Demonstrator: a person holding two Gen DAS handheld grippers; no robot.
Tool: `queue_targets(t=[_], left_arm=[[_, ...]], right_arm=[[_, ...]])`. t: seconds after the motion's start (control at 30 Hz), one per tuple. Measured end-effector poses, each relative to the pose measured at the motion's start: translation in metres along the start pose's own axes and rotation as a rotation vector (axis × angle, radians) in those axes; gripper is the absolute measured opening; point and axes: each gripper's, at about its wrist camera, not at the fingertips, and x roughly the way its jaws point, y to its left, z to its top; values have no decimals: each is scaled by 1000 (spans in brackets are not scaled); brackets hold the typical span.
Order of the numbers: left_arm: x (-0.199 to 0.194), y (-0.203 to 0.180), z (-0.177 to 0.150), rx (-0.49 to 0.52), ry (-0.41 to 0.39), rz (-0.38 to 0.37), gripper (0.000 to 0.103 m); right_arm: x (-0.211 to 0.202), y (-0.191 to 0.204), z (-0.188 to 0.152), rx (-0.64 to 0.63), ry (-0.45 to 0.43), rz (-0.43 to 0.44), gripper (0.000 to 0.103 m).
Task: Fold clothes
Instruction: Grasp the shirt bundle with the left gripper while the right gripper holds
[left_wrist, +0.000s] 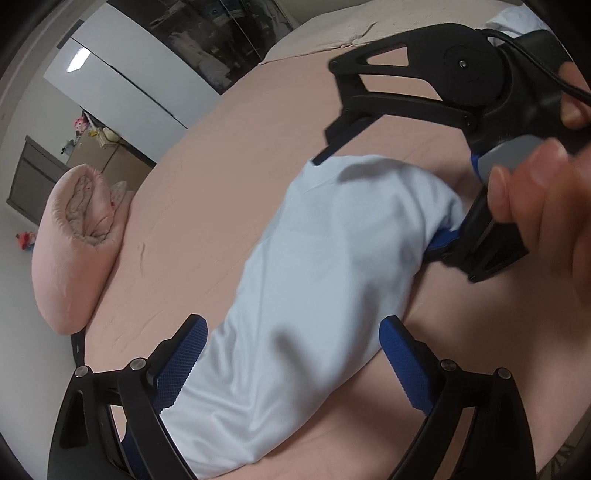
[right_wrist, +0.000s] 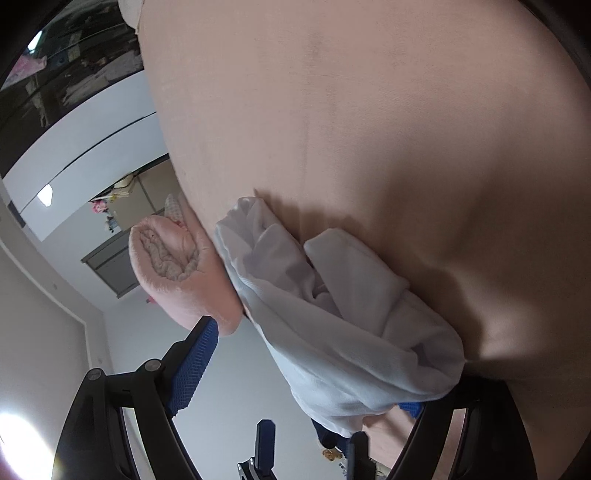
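A pale blue garment (left_wrist: 314, 295), partly folded, lies on the pink bedsheet (left_wrist: 240, 147), running from the near left toward the far right. The left gripper (left_wrist: 291, 365) straddles its near end with its jaws released. The right gripper (left_wrist: 376, 206) stands spread wide over the far end, clamping nothing. A rolled pink quilt (left_wrist: 74, 251) sits at the bed's left edge.
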Motion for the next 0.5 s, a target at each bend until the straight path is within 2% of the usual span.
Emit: queue_targets(t=[0.07,0.27,0.4,0.5], left_arm=[[5,-4,4,16,-6,5,95],[17,-17,10,109,-19,98,95],[30,-19,11,82,26,48,95],[35,-21,7,69,31,43,97]], right_arm=[[-2,-3,-2,-28,-4,32,85],[-4,-3,-5,-113,-21,112,85],[-11,-6,-10,-180,-26,128,84],[-7,-3,-10,-206,-7,76,77]])
